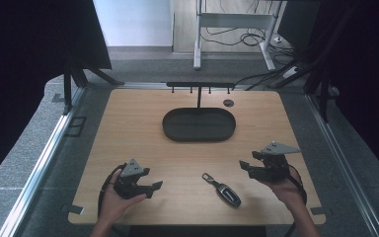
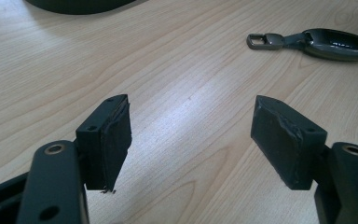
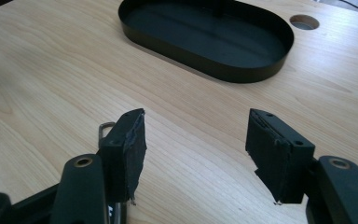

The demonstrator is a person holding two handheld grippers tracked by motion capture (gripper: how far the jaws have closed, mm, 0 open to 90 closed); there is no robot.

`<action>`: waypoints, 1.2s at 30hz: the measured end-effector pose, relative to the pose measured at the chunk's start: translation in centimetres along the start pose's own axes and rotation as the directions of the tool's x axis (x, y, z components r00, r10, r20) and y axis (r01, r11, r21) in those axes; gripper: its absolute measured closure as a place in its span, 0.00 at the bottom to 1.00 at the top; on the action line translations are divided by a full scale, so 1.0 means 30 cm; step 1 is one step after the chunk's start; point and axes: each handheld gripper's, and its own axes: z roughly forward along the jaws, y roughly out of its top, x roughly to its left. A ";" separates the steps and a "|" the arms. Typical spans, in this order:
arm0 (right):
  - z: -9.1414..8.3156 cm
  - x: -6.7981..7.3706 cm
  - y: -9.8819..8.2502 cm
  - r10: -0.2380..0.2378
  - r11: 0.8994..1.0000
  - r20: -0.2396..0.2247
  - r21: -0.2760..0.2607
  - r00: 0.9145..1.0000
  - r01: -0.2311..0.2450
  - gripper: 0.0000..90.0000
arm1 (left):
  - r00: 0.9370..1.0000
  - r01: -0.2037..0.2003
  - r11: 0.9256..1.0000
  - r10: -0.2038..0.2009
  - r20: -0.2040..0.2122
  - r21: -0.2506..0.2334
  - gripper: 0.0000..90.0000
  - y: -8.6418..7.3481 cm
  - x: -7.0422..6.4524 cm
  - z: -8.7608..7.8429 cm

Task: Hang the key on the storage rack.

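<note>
- The left hand-held gripper (image 1: 154,188) sat in the person's left hand (image 1: 112,200) low over the near left part of the tabletop (image 1: 128,128). Its jaws stood wide apart with nothing between them, and its own view showed only bare wood in the gap.
- A dark car key fob (image 1: 228,192) with a metal loop at one end lay flat on the tabletop between the two grippers, touched by neither; in the left gripper view it lay ahead and to the right (image 2: 336,43).
- The right hand-held gripper (image 1: 246,168) was held in the right hand (image 1: 287,187) over the near right part of the tabletop, jaws likewise wide apart and empty.
- In the right gripper view the metal loop (image 3: 105,127) peeked out behind the left jaw; the rest of the fob was hidden.
- A black oval tray (image 1: 199,124) sat at the far middle of the tabletop, with a thin post rising at its far edge to a dark bar (image 1: 200,85). What hung from the bar was too small to tell.
- Grey carpet (image 1: 29,143), cables and a white desk frame (image 1: 232,22) lay beyond.
</note>
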 end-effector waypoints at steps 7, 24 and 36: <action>0.023 0.021 0.020 -0.020 0.999 -0.005 0.027 1.000 0.020 0.43 | 1.000 0.003 1.000 -0.003 -0.003 0.001 0.33 0.000 0.000 0.000; 0.097 0.088 0.044 -0.077 0.989 -0.029 0.128 0.997 0.080 0.45 | 1.000 -0.004 1.000 0.004 0.008 0.009 0.33 0.002 -0.008 0.005; 0.141 0.144 0.065 -0.111 0.974 -0.069 0.188 0.991 0.123 0.48 | 1.000 -0.005 1.000 0.005 0.013 0.009 0.33 0.003 -0.013 0.007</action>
